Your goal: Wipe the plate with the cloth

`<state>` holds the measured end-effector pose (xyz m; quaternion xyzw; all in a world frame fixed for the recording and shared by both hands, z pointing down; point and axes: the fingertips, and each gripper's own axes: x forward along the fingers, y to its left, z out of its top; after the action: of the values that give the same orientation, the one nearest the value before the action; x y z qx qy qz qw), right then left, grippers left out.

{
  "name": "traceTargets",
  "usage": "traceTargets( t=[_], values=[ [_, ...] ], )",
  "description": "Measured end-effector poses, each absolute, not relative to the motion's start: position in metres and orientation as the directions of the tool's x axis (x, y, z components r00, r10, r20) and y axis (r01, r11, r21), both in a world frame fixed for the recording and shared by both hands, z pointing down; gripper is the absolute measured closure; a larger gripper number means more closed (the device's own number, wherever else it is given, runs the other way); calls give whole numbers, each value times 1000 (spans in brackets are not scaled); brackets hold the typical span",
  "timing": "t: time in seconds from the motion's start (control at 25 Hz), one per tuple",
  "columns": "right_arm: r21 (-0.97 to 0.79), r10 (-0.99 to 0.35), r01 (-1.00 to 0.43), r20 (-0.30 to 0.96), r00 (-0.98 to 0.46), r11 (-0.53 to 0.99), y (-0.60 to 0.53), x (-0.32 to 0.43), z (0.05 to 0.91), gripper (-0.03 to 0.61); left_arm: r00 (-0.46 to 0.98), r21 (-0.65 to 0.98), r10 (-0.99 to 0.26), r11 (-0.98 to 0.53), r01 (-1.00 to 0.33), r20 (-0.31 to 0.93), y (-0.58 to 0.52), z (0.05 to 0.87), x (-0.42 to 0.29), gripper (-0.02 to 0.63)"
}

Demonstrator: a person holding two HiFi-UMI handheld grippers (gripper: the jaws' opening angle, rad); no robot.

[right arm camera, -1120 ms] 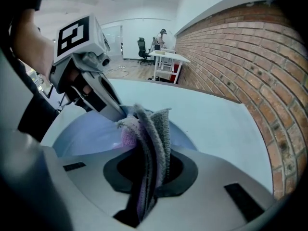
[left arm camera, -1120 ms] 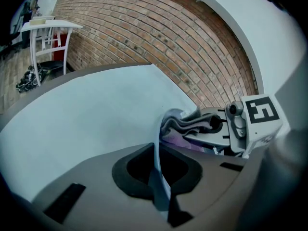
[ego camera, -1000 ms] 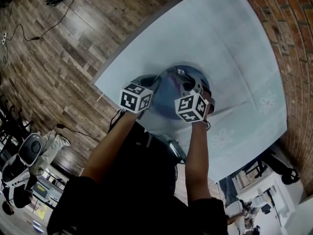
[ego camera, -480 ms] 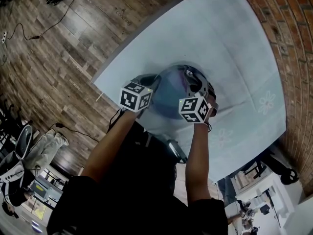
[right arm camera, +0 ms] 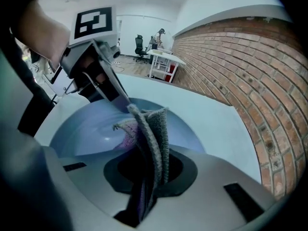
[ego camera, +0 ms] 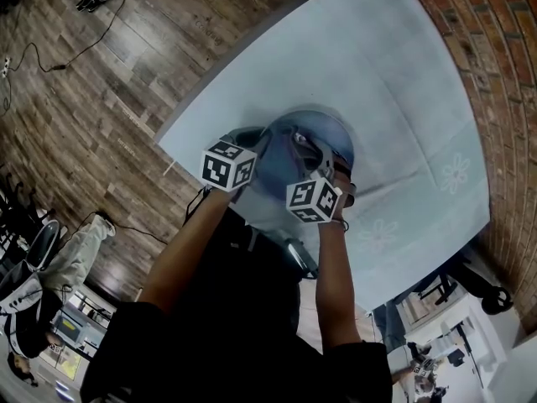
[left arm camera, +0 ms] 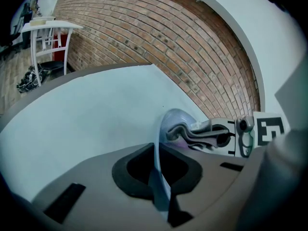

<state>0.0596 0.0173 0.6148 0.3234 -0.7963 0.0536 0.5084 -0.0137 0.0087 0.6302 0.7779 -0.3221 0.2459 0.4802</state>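
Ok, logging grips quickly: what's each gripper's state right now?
Left gripper: closed on the plate rim.
Right gripper: closed on the cloth.

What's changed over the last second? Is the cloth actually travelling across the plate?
Yes. The right gripper, shut on the cloth, slid across the plate toward the person, down-left in the head view. The left gripper stays clamped on the plate's rim, and the plate hasn't shifted.

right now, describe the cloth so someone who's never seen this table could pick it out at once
Find the pale blue table beside the brick wall, then the blue plate near the person's edge. Over that plate the right gripper pinches the cloth: a folded grey knitted rag with a purple face, the only soft thing there.
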Motion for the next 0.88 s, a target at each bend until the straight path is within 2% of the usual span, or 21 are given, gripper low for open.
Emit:
traceTargets(
  t=[0.56, 0.88],
  values=[
    [140, -328, -445, 864, -381, 885, 99, 20, 617, 522, 670, 587, -267, -332, -739, 693, 10, 630, -14, 571],
    [115, -288, -404, 871, -398, 907, 122, 23, 618, 521, 671, 588, -268, -330, -738, 692, 10, 630, -12, 571]
  ],
)
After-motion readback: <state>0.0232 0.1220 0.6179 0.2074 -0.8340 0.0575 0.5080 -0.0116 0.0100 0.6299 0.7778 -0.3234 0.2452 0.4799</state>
